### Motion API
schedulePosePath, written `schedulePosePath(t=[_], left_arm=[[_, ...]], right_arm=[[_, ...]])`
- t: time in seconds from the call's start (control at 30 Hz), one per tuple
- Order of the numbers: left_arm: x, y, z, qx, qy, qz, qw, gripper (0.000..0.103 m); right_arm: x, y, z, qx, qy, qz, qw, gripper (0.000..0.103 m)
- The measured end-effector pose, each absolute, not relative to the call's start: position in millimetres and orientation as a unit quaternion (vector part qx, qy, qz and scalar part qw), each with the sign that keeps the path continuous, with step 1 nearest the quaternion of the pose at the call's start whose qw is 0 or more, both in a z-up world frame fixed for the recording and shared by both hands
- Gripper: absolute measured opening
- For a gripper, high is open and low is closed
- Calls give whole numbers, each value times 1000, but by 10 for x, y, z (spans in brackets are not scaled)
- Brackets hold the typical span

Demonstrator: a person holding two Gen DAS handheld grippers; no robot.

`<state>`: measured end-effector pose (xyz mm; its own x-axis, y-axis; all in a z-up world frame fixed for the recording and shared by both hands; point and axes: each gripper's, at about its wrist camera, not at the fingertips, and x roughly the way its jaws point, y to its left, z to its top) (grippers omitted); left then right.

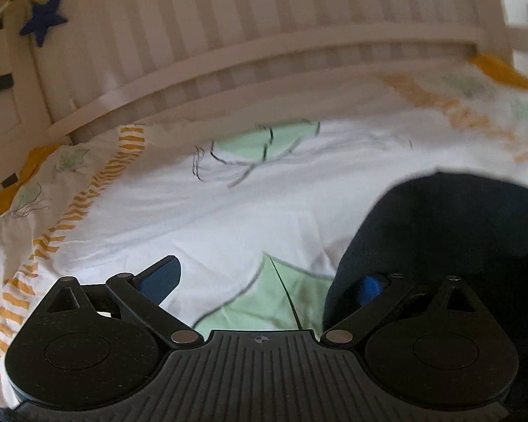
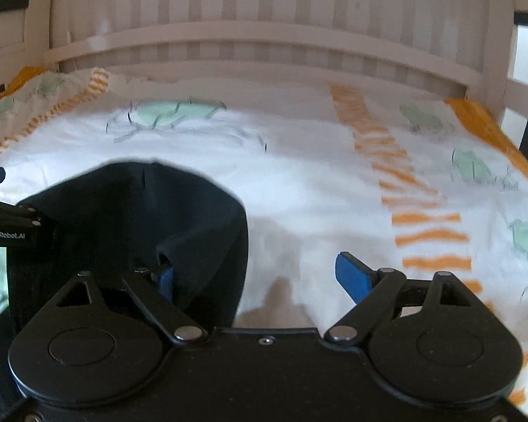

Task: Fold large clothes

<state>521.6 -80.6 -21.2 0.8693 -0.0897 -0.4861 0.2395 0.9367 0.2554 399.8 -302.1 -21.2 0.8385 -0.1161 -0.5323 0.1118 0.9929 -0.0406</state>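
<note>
White frog-print bed sheet [image 2: 316,193] holds a dark navy cloth garment [image 2: 140,211]; both grippers' fingers [image 1: 160,277] [image 2: 352,274] gape wide, empty; next, grab an edge.

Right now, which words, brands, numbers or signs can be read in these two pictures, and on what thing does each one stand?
"GenRobot.AI": white letters on the black body of the left gripper, seen at the left edge of the right wrist view.
A small crosshair sign, no letters: on the ribbed black body of the left gripper, in its own wrist view.
The bed sheet has only drawn green shapes and orange stripes, no words.
</note>
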Motion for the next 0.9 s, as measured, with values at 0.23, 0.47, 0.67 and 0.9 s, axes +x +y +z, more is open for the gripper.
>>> schedulePosePath(t=[0.23, 0.47, 0.67, 0.9], left_arm=[[4986, -289, -84, 96, 221, -108, 965, 99], [4816, -254, -571, 201, 256, -148, 934, 99], [4898, -81, -698, 208, 320, -103, 919, 94], [4682, 44, -127, 130, 280, -98, 946, 94]], right_arm=[[3623, -3413, -62, 40, 235, -61, 969, 87], [3643, -3655, -594, 30, 317, -49, 947, 88], [3579, -3704, -567, 50, 319, -25, 946, 89], [3253, -3657, -212, 17, 318, 46, 947, 91]])
